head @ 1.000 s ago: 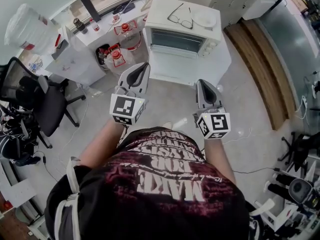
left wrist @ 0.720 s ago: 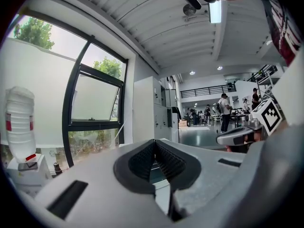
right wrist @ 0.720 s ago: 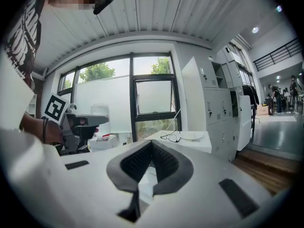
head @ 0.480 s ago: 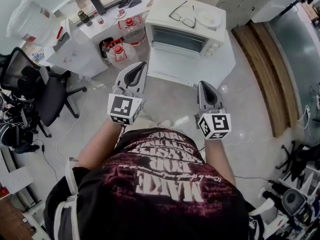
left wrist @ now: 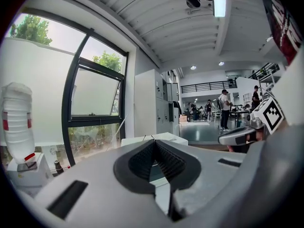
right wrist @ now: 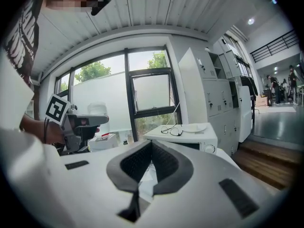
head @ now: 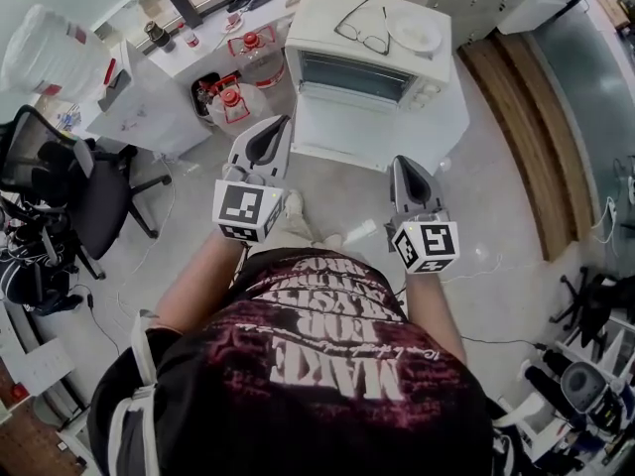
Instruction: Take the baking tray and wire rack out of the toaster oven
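Close in, a person's dark shirt (head: 317,365) fills the bottom of the head view. Just past it, the left claw (head: 279,127) and the right claw (head: 401,165) are held side by side over the floor, both pressed together with nothing in them. Farther on, the white toaster oven (head: 359,75) sits on a white bench (head: 382,139) with its door shut. I cannot see the tray or rack behind its dark glass. Glasses (head: 359,34) and a plate (head: 414,35) lie on top.
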